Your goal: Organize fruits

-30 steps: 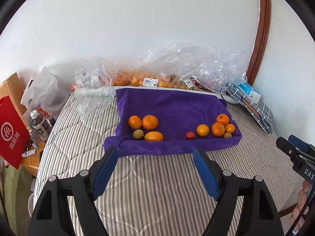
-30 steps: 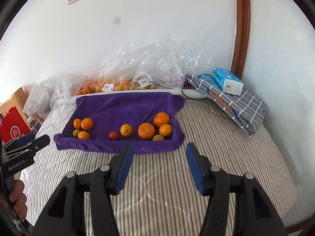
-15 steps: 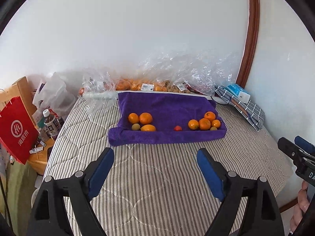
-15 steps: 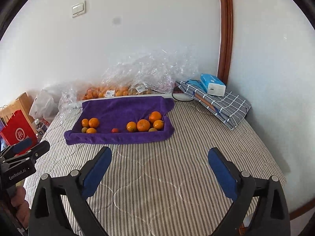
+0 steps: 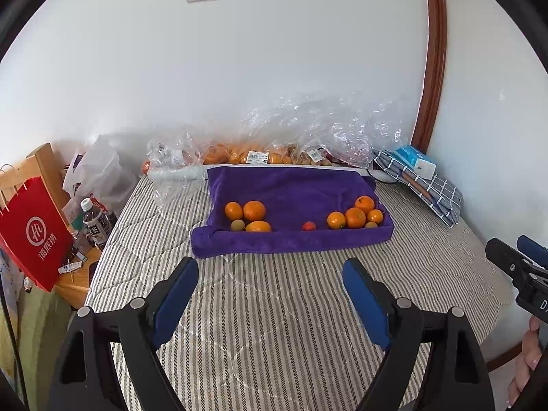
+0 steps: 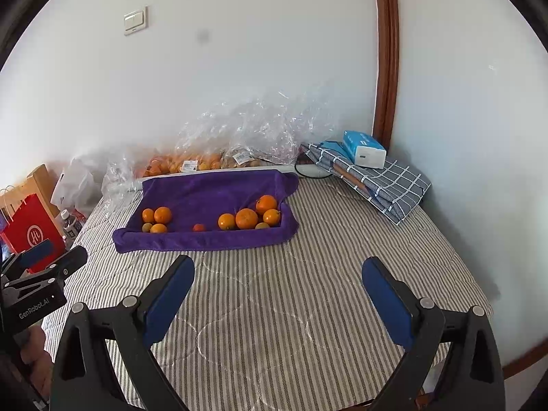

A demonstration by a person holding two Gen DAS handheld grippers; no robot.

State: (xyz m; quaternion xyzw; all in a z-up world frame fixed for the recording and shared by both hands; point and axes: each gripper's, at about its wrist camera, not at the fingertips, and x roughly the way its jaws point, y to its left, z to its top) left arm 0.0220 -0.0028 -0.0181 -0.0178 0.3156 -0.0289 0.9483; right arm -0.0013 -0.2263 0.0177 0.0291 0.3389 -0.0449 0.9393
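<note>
Left wrist view: bed (image 5: 274,308) with a striped quilt fills the frame, white wall behind. Purple towel (image 5: 291,191) lies on the far half of the bed, near edge rolled up. Clear plastic bags (image 5: 308,130) of more fruit sit behind it against the wall. Folded checked cloth (image 5: 431,185) with a blue tissue pack (image 5: 414,161) on top lies right of the towel. Red paper bag (image 5: 34,236) hangs off the bed's left side. On the towel: left cluster of oranges (image 5: 254,210) with one small green fruit (image 5: 237,225); right cluster of oranges (image 6: 246,218) by the right fold; one small red fruit (image 5: 308,226) alone between the clusters. Left tool (image 5: 270,294) is released, nothing between its blue pads, well short of the towel. Right tool (image 6: 278,289) is spread wider, also empty, over bare quilt.
</note>
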